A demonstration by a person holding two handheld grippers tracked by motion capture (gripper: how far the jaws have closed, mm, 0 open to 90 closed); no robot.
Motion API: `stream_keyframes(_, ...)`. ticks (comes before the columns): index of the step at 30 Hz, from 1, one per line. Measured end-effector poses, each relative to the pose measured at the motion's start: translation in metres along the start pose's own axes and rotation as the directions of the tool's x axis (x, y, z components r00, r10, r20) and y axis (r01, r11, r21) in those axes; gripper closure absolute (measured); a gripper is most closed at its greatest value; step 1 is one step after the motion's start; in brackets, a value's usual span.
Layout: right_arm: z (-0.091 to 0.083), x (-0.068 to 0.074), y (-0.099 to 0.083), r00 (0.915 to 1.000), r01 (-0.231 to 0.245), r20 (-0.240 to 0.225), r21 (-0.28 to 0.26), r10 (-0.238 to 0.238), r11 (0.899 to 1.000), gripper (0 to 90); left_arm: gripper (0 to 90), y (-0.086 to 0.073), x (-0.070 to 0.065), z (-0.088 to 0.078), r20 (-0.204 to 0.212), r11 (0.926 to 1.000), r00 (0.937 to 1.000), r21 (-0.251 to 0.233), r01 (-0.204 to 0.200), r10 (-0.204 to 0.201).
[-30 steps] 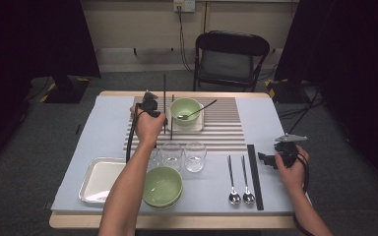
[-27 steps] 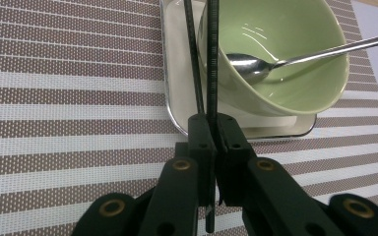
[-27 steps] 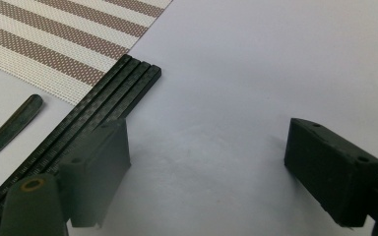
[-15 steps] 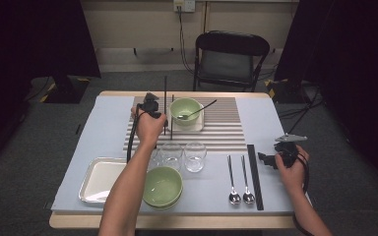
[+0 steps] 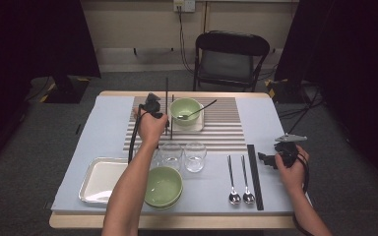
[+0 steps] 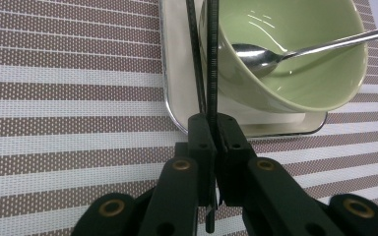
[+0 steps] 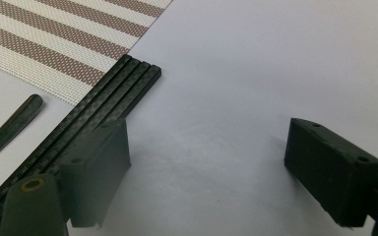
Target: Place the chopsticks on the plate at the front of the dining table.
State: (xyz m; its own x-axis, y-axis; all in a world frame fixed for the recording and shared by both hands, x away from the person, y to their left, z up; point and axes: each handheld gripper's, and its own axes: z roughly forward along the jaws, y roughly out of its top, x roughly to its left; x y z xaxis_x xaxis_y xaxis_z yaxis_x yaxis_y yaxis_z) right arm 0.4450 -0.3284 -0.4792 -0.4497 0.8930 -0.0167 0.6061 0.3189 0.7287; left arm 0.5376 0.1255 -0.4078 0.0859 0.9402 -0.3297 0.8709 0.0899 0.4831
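two black chopsticks (image 6: 211, 54) sit pinched between the pressed-together jaws of the left gripper (image 5: 152, 104), and they are the work in hand. going left to right across the high view: a pale tray (image 5: 96, 179) lies empty at the near left corner of the table (image 5: 103, 123), then a green bowl (image 5: 163, 187) sits near the front edge, with two clear glasses (image 5: 183, 156) just behind it. above those, the left gripper hovers over the striped placemat (image 5: 226, 130), holding the sticks beside the far green bowl (image 5: 185, 110), which stands on a small white dish (image 6: 177, 83) with a spoon (image 6: 256, 55) resting inside. the sticks run along the dish's left edge, probably so they can be laid down parallel to it as part of a place setting (they look aligned, one almost behind the other). further right, two spoons (image 5: 241, 177) lie side by side, then more black chopsticks (image 5: 255, 174) lie bundled in a strip just off the mat. at the far right, the right gripper (image 5: 270, 160) rests low on the table with its jaws spread wide and nothing between them, one jaw just beside that strip, seemingly waiting to pick up more.
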Motion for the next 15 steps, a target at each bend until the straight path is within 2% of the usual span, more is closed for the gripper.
stream_keyframes(15, 0.0000, 0.0001, 0.0000, 1.0000, -0.001, 0.000, 0.000, 0.001, 1.000, 16.2, 86.9, 0.0001, 0.0020, 0.0087, -0.015, 0.9996, 0.9999, 0.028, 0.003, -0.003)
